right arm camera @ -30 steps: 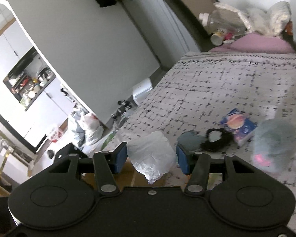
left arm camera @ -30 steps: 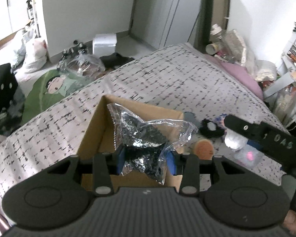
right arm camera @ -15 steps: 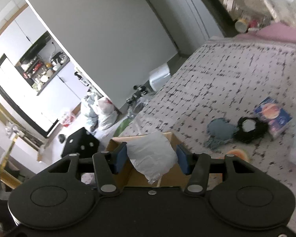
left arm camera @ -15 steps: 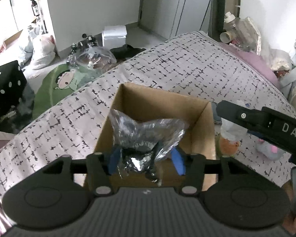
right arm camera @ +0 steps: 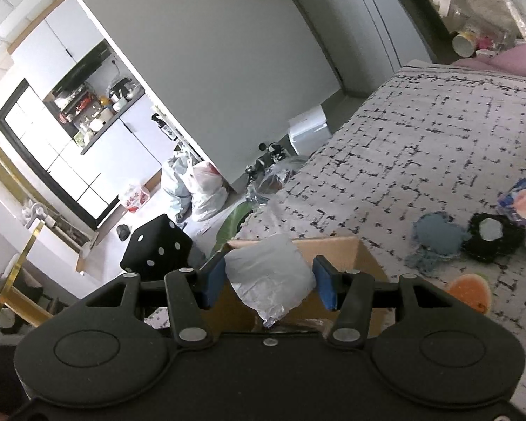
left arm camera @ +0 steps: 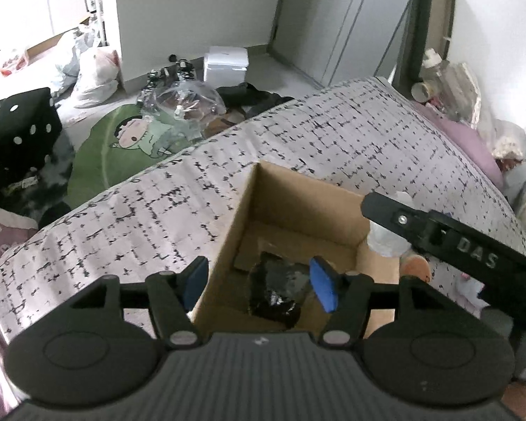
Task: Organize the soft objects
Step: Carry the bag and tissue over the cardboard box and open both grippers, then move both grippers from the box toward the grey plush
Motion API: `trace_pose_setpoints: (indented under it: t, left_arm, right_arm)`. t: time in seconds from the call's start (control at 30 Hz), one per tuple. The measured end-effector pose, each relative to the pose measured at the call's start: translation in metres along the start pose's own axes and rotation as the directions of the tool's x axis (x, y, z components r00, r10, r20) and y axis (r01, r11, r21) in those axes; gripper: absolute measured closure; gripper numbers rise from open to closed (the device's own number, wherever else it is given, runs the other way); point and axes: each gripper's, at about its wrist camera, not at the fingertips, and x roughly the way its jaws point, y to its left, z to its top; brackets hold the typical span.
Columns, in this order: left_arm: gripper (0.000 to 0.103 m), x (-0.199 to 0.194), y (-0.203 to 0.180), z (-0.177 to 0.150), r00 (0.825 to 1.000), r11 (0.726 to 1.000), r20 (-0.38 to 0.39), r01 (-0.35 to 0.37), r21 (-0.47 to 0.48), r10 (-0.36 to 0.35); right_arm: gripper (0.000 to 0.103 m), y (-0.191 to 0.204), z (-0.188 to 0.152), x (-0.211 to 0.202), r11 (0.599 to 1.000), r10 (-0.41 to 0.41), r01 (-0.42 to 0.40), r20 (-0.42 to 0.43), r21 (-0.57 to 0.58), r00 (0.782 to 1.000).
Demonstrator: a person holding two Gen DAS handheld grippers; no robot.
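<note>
An open cardboard box [left arm camera: 298, 207] sits on the patterned bed. A clear bag of black soft stuff [left arm camera: 275, 293] lies on the box floor. My left gripper [left arm camera: 259, 282] hovers over it, jaws opening, pads clear of the bag. My right gripper [right arm camera: 270, 280] is shut on a white plastic-wrapped soft item [right arm camera: 270, 277], just over the near rim of the box [right arm camera: 361, 256]. In the left wrist view one of its fingers [left arm camera: 403, 217] reaches over the box's right corner, with the white item [left arm camera: 385, 242] partly hidden behind it.
On the bed right of the box lie a grey-blue knitted piece [right arm camera: 435, 238], a black knitted piece [right arm camera: 491, 235], a colourful packet [right arm camera: 524, 207] and an orange round toy [right arm camera: 470, 291]. The bed edge drops to a green rug [left arm camera: 122, 140] and a black dice cube [left arm camera: 21, 129].
My left gripper opened and the black bag dropped out of it into the box. My right gripper carried the white item from the loose things over to the box.
</note>
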Motion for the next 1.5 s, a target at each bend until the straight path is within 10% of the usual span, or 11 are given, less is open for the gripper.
trace_pose_setpoints:
  t: [0.2, 0.7, 1.5]
  left_arm:
    - [0.04, -0.013, 0.014, 0.002, 0.999, 0.998, 0.027, -0.041, -0.037, 0.042]
    - [0.023, -0.044, 0.021, -0.005, 0.992, 0.98, 0.123, -0.014, -0.197, 0.039]
    - [0.009, -0.084, -0.055, -0.025, 0.989, 0.994, 0.143, 0.058, -0.096, -0.044]
  right_arm:
    - [0.019, 0.002, -0.002, 0.008, 0.997, 0.036, -0.033, -0.032, 0.066, 0.999]
    - [0.004, -0.002, 0.004, -0.068, 0.993, -0.074, 0.075, -0.012, 0.087, 0.997]
    - [0.0, -0.069, 0.008, -0.163, 0.95, -0.275, 0.269, 0.014, 0.159, 0.961]
